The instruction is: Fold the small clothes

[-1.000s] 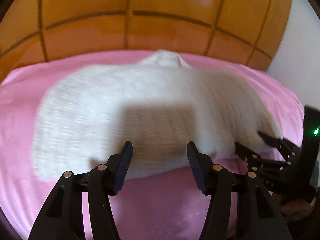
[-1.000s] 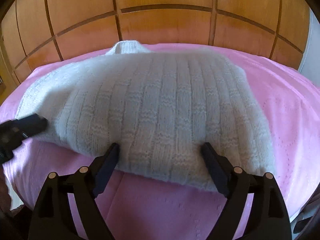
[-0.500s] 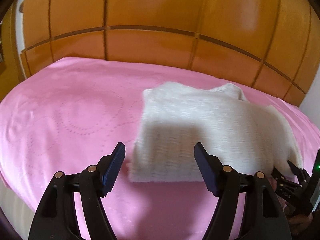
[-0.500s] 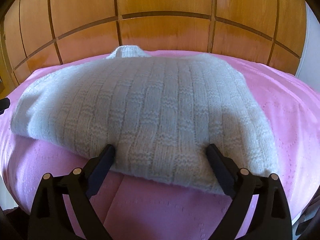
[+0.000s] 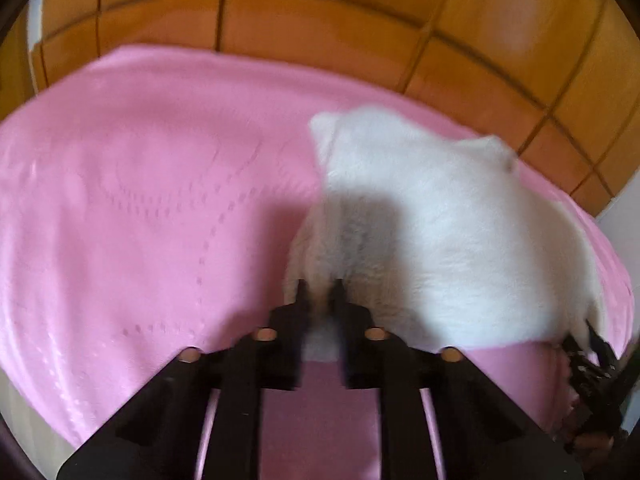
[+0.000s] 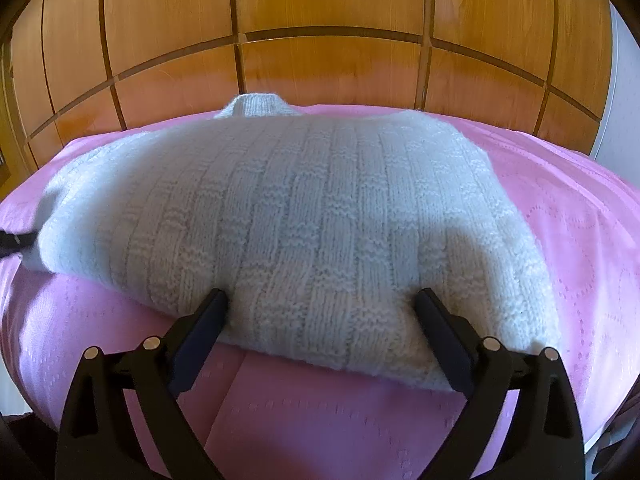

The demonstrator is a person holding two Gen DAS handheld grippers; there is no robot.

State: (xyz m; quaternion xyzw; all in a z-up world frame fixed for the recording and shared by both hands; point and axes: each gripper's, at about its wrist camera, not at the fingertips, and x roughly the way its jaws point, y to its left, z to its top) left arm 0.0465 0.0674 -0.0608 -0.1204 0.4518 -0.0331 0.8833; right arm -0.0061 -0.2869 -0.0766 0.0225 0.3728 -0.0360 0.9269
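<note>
Progress check on the fold. The white cable-knit sweater (image 6: pixel 304 224) lies flat on the pink embossed bedspread (image 6: pixel 580 240), collar end toward the panelled wooden headboard (image 6: pixel 320 40), hem toward me. It looks already narrowed: no sleeve hangs loose in either view, so I judge the sleeves tucked in, though I cannot see them directly.

My left gripper (image 5: pixel 320 292) is closing on the near left corner of the hem; a bunch of white knit sits pinched between the jaws, which stand almost together. The left view is blurred, so how deep the bite goes I cannot tell.

My right gripper (image 6: pixel 320 312) is wide apart, its two fingers straddling the hem edge and resting against the knit, gripping nothing.

Remaining, by my estimate: secure the right side of the hem, then carry the hem up toward the collar for the crosswise fold, and flatten. Roughly the middle of the job.
</note>
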